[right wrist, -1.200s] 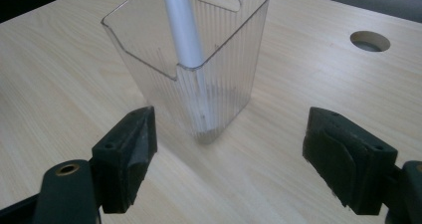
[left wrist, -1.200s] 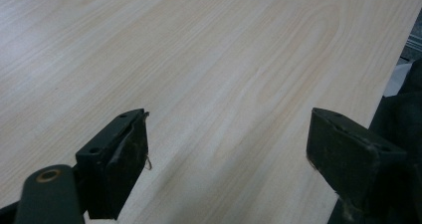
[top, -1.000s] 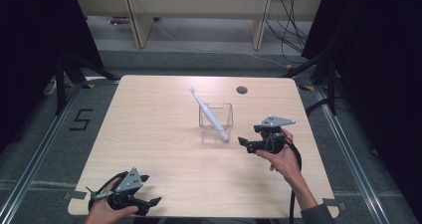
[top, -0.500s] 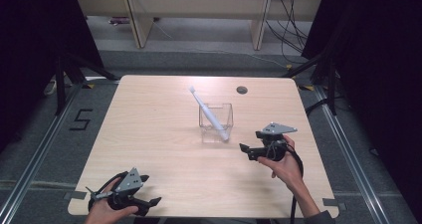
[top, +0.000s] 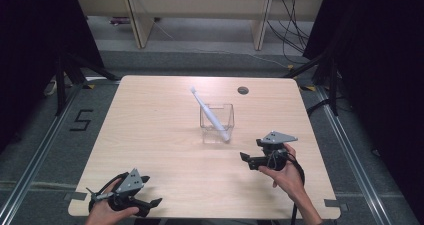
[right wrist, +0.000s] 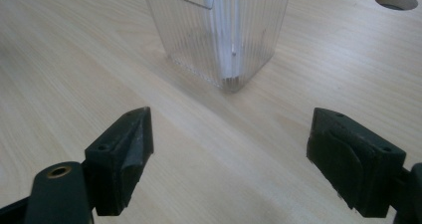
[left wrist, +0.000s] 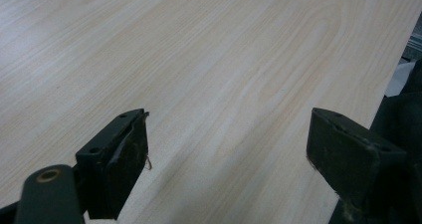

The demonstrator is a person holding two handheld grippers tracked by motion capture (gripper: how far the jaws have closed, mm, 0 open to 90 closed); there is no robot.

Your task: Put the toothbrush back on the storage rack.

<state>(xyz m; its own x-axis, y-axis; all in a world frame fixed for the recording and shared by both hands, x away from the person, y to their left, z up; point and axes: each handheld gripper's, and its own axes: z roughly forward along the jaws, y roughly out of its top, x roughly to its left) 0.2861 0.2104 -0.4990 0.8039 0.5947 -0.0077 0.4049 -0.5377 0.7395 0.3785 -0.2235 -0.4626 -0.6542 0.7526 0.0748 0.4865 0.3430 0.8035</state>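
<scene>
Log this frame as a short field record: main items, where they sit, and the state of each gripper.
surface: wooden table, round hole near far edge
container: clear ribbed cup, upright, mid-table
contents: white toothbrush leaning in the cup, head up and out to the far left
left gripper: open, empty, near front left corner
right gripper: open, empty, jaws facing the cup, apart from it

Looks like a lab / recording rig, not a home. Light wood table [top: 150, 135] w/ a cable hole [top: 243, 90] near its far right corner, standing on grey floor inside metal rails [top: 30, 160]. Black curtains [top: 30, 45] close off both sides. Floor marked "5" [top: 81, 120] in tape off the table's left edge; loose cables [top: 295, 15] and bare shelving [top: 200, 10] beyond the far edge.
</scene>
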